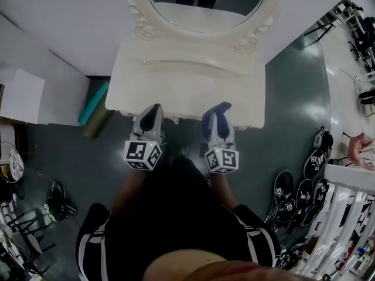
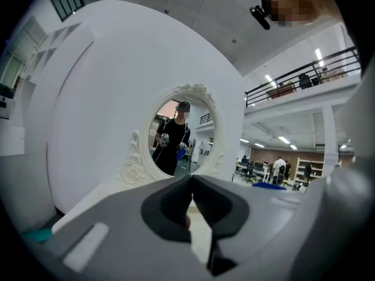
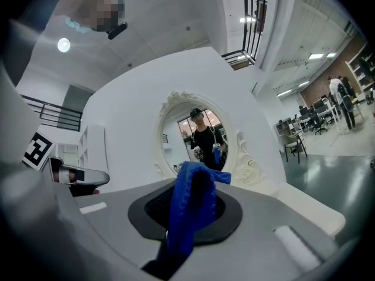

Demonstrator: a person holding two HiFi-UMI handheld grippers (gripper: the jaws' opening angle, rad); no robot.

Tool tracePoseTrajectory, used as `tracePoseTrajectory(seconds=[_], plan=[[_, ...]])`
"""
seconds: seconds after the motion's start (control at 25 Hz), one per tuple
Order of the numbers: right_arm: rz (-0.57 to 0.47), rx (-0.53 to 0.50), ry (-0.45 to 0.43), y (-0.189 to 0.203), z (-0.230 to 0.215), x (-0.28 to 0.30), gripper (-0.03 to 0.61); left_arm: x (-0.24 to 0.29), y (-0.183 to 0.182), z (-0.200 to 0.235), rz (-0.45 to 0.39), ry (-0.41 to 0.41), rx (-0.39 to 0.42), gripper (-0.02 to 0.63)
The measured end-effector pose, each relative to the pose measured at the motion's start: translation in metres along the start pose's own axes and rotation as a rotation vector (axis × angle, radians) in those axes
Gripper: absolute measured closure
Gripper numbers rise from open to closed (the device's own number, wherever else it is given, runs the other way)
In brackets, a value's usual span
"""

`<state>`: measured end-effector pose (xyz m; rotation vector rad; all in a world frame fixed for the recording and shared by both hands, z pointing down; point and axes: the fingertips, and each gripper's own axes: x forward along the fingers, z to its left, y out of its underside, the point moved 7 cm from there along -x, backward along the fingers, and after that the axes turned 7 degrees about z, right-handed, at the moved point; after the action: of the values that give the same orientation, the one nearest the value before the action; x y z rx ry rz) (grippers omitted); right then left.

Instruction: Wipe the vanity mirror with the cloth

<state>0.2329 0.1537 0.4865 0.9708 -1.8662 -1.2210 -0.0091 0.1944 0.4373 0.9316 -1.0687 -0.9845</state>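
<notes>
An oval vanity mirror (image 1: 205, 2) in an ornate cream frame stands at the back of a cream dressing table (image 1: 187, 84). The mirror (image 2: 183, 136) (image 3: 198, 136) shows in both gripper views with the person reflected in it. My right gripper (image 1: 218, 111) is shut on a blue cloth (image 3: 190, 206), which sticks up between its jaws; the blue shows at its tip (image 1: 221, 107) in the head view. My left gripper (image 1: 153, 111) is shut with nothing in it. Both hover over the table's front edge, well short of the mirror.
A teal roll (image 1: 94, 103) and a darker roll (image 1: 96, 124) lie on the floor left of the table. A white box (image 1: 20, 95) stands at far left. Gear and cables (image 1: 299, 195) crowd the floor to the right. A white wall (image 1: 64, 22) backs the table.
</notes>
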Motion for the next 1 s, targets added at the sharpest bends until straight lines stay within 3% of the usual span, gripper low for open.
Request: tracePoseTrajectory(seconds=[0.24,0.56,0.8,1.0], plan=[[-0.023,-0.014,0.033,-0.013,0.003,0.029,0.537,0.045,-0.014,0.019,0.002,0.056,-0.029,0.604],[-0.047,-0.035,0.105,-0.025,0.0,0.093,0.537,0.106,-0.044,0.055,-0.025,0.136,0.005,0.604],[-0.059,-0.019,0.145,-0.044,0.025,0.136,0.537,0.135,-0.072,0.088,-0.008,0.224,0.005,0.604],[-0.093,-0.005,0.175,-0.057,0.021,0.174,0.537,0.167,-0.087,0.106,-0.012,0.228,0.044,0.604]])
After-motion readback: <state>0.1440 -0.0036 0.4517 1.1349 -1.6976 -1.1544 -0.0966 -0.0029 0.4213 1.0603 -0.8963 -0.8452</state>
